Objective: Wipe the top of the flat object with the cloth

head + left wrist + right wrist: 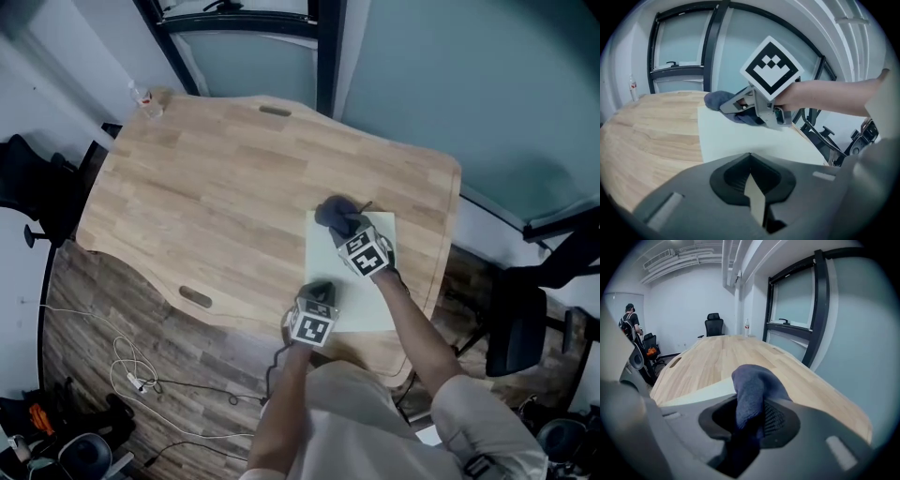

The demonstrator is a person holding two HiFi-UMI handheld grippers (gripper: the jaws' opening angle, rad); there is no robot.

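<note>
A pale flat sheet [364, 286] lies on the right part of the wooden table [206, 197]. My right gripper [343, 225] is shut on a dark blue cloth [333, 213], which rests at the sheet's far left corner. In the right gripper view the cloth [751, 387] bulges up between the jaws of the right gripper [750, 425], with the sheet [693, 392] just beyond. My left gripper [320, 292] sits at the sheet's near left edge. In the left gripper view a pale sliver of the sheet [740, 138] is pinched in the left gripper [753, 190], and the cloth [716, 99] lies ahead.
A small bottle [143, 97] stands at the table's far left corner. Black office chairs [518, 319] are at the right, another chair [28, 187] at the left. Cables [131, 367] lie on the floor. A person [630, 320] stands far back in the room.
</note>
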